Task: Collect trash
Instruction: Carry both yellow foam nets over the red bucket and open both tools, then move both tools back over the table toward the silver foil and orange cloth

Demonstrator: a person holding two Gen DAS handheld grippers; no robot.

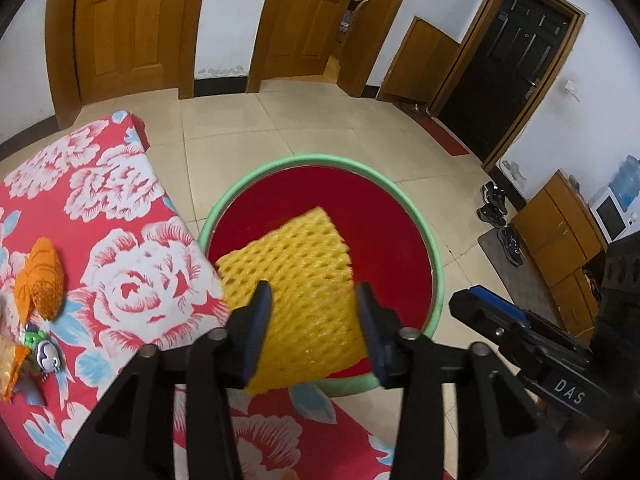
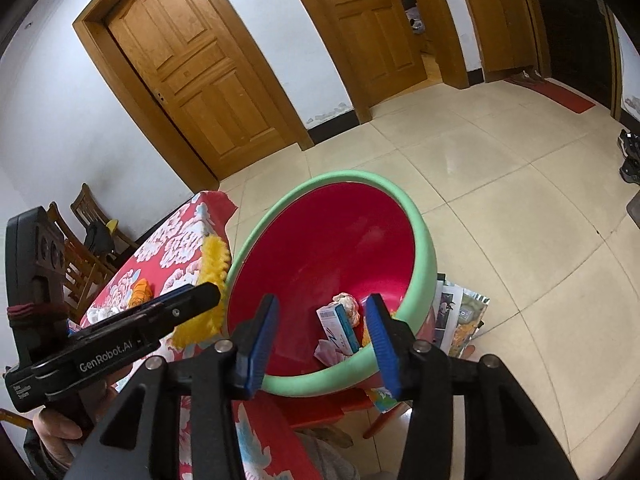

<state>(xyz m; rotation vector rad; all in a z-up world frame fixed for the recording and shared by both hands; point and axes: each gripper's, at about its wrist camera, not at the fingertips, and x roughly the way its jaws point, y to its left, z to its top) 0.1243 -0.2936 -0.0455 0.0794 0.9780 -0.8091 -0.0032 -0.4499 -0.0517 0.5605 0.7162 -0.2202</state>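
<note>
Where draped in red flowered cloth, table (image 1: 120, 208) at left. Hard against its edge, green-rimmed red basin (image 1: 320, 159), seemingly perched on something red below. Over the near rim, yellow foam net (image 1: 296, 280), half above the basin, half above the cloth. Around it, left gripper (image 1: 314, 292), jaws apart, pads not visibly pressing on the net. Beside it, right gripper (image 2: 322, 308), jaws apart, nothing between, poised above the rim. Down inside, 1 small box (image 2: 338, 326) and crumpled paper (image 2: 348, 302). Left on the cloth, orange scrap (image 1: 42, 276).

Likely trouble: light, springy net snagging on a pad or bouncing off the rim onto cloth or floor; could also tip the basin if nudged by either gripper.
</note>
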